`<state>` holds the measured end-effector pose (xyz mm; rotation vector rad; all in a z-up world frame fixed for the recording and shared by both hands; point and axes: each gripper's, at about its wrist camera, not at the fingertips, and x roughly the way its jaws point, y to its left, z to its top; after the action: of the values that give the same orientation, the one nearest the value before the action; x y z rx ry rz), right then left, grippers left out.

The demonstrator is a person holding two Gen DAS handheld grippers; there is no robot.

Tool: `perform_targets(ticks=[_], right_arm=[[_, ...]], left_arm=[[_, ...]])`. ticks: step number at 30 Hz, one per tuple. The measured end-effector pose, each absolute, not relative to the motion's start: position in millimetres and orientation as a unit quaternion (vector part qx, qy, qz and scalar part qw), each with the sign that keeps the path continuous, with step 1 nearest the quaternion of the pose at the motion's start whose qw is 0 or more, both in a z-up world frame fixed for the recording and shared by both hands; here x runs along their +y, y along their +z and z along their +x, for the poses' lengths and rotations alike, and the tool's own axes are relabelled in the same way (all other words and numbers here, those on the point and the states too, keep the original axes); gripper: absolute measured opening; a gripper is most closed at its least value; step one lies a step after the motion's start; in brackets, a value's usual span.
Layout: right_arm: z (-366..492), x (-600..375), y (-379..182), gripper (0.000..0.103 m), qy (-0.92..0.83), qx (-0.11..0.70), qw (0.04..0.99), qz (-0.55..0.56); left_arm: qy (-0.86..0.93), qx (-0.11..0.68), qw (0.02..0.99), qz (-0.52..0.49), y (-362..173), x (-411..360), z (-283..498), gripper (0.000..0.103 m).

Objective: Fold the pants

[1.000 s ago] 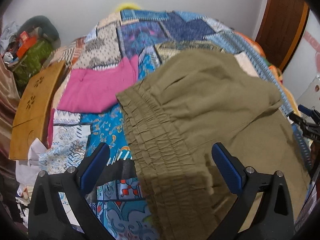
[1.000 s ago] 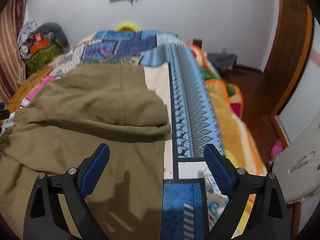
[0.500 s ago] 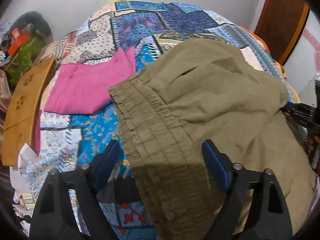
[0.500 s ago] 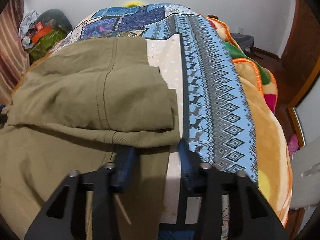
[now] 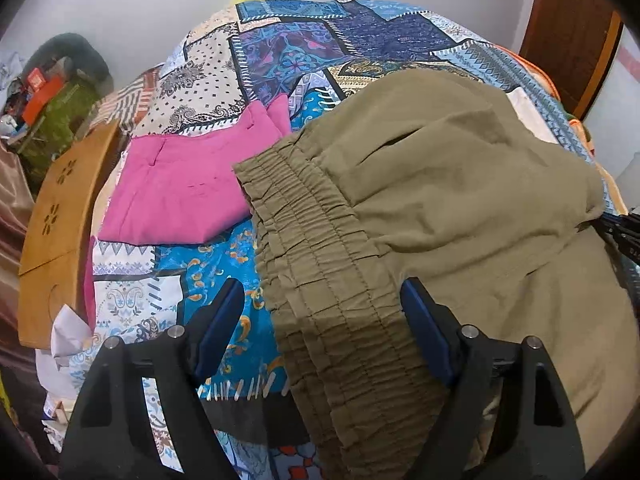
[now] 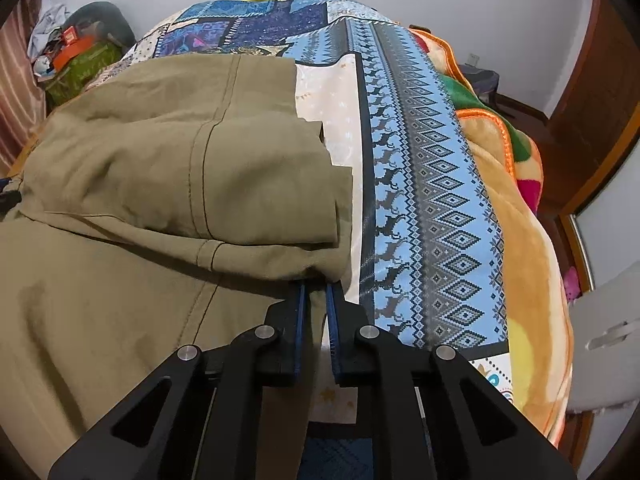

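A bed (image 5: pixel 304 60) under a patchwork quilt fills the room, white wall behind, a wooden door at the right. The olive pants (image 5: pixel 460 208) lie across the bed's near side, already folded over once, the gathered waistband (image 5: pixel 320 264) running toward the left tongs (image 5: pixel 322 308).

In the last second the right tongs (image 6: pixel 316 284) have dropped in from well back, spread wide, and pressed together on the corner of the folded layer by the pants' right edge; they look to be pinching that fold. The left tongs have eased forward and lower but remain spread, the waistband lying between the blue pads, not yet gripped. My reading: one corner is secured, the other is about to be, and the next fold can begin once the left closes.

A folded pink garment (image 5: pixel 188 196) lies just beside the waistband on the left, near enough to be swept by a wide swing. A wooden board (image 5: pixel 60 216) leans at the bed's left edge with clutter beyond it. An orange blanket (image 6: pixel 524 240) hangs over the right side, clear of the pants
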<state>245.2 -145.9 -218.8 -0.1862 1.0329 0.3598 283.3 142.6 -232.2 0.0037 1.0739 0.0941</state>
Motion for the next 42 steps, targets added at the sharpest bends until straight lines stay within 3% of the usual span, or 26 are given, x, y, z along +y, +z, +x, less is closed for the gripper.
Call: perform_targets(ticks=[4, 8, 18, 22, 26, 28, 31, 42], right_arm=[[239, -151, -209, 0.016, 0.184, 0.502, 0.840, -0.088], [230, -154, -192, 0.042, 0.190, 0.478, 0.852, -0.098], [269, -146, -178, 0.053, 0.209, 0.445, 0.869, -0.058], [287, -131, -204, 0.053, 0.226, 0.472, 0.850, -0.063], [288, -125, -220, 0.034, 0.232, 0.482, 0.843, -0.057], [285, -123, -222, 0.027, 0.226, 0.470, 0.850, -0.067], [282, -120, -224, 0.012, 0.207, 0.463, 0.856, -0.102], [294, -111, -227, 0.009, 0.171, 0.499, 0.838, -0.137]], left_arm=[[0.046, 0.505, 0.862, 0.016, -218, 139, 280, 0.081], [0.040, 0.494, 0.868, 0.032, -205, 134, 281, 0.081], [0.023, 0.519, 0.855, 0.000, -224, 139, 308, 0.082], [0.018, 0.524, 0.852, -0.006, -238, 139, 309, 0.082], [0.022, 0.511, 0.859, 0.006, -241, 135, 306, 0.082], [0.041, 0.498, 0.866, 0.028, -240, 132, 305, 0.074], [0.078, 0.481, 0.871, 0.063, -237, 128, 304, 0.071], [0.067, 0.504, 0.861, 0.003, -238, 150, 304, 0.074]])
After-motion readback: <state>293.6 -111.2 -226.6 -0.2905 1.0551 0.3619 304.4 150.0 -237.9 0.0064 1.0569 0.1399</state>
